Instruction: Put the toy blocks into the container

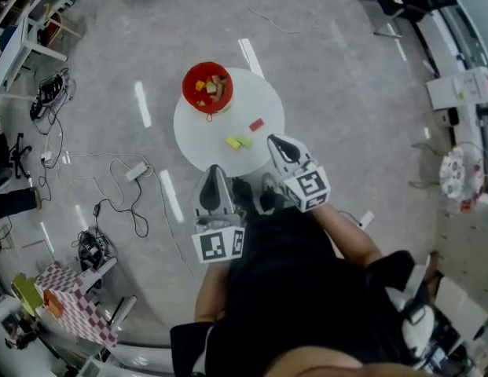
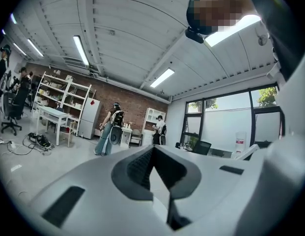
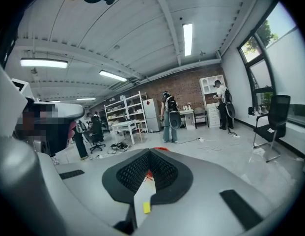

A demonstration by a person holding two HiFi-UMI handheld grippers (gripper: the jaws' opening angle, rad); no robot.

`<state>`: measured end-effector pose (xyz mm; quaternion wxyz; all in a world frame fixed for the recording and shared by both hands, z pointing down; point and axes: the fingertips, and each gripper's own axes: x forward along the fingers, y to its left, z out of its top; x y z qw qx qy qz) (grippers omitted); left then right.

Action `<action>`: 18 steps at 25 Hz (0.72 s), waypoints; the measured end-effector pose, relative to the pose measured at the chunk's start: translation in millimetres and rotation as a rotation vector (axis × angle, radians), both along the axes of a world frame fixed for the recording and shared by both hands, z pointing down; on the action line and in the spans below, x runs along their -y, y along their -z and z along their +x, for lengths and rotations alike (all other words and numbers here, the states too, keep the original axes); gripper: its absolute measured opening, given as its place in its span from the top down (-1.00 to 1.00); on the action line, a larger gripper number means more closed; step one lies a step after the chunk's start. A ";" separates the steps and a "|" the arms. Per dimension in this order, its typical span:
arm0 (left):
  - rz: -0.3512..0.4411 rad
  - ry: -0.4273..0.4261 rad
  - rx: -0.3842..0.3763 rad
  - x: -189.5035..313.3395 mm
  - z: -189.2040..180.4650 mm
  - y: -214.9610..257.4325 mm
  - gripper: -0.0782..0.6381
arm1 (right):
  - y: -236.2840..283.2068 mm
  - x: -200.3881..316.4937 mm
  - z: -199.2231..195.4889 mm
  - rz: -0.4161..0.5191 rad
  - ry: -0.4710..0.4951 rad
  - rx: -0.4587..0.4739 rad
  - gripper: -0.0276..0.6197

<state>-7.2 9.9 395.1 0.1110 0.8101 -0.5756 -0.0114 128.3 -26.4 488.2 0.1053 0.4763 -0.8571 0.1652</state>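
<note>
Round white table point(image 1: 203, 136) is seen from above on a grey floor. Red container point(image 1: 188, 94) is set at the table's far left edge, and several toy blocks point(image 1: 213, 87) are already lying inside it. Three blocks are left loose on the tabletop, well apart from the container: a red block point(image 1: 256, 124) towards the right side, and a yellow block point(image 1: 232, 142) and a green block point(image 1: 244, 141) touching side by side nearer the person.

Left gripper point(image 1: 214, 171) is held at the near edge of the table, with its tip just over the rim. In the left gripper view its jaws point(image 2: 159, 181) are seen closed tip to tip. Nothing is gripped, and only white tabletop is visible through the notch between the pads.

Right gripper point(image 1: 277, 141) is held over the near right part of the table, just beside the green block. Its jaws point(image 3: 145, 193) are likewise fully closed and nothing is held. The yellow block point(image 3: 146, 207) is seen through the notch on the tabletop beyond, with a patch of red farther off that cannot be identified.

Shelving, a brick wall and standing people are visible in the background of both gripper views.
</note>
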 end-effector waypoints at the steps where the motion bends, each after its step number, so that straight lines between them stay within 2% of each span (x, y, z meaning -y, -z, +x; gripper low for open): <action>1: -0.005 -0.007 0.001 7.3 -1.1 -0.9 0.79 | -4.0 4.6 0.2 -0.007 -0.006 -0.004 0.93; 6: -0.017 -0.026 0.000 40.3 -7.9 1.9 0.79 | -30.5 31.3 -8.7 -0.063 -0.014 -0.050 0.77; 11: -0.039 -0.039 -0.016 63.4 -13.1 -5.8 0.79 | -80.2 59.3 -13.4 -0.111 -0.025 -0.123 0.60; 18: -0.053 -0.033 -0.019 86.0 -21.8 -13.6 0.79 | -154.1 75.0 -15.8 -0.288 -0.025 -0.194 0.45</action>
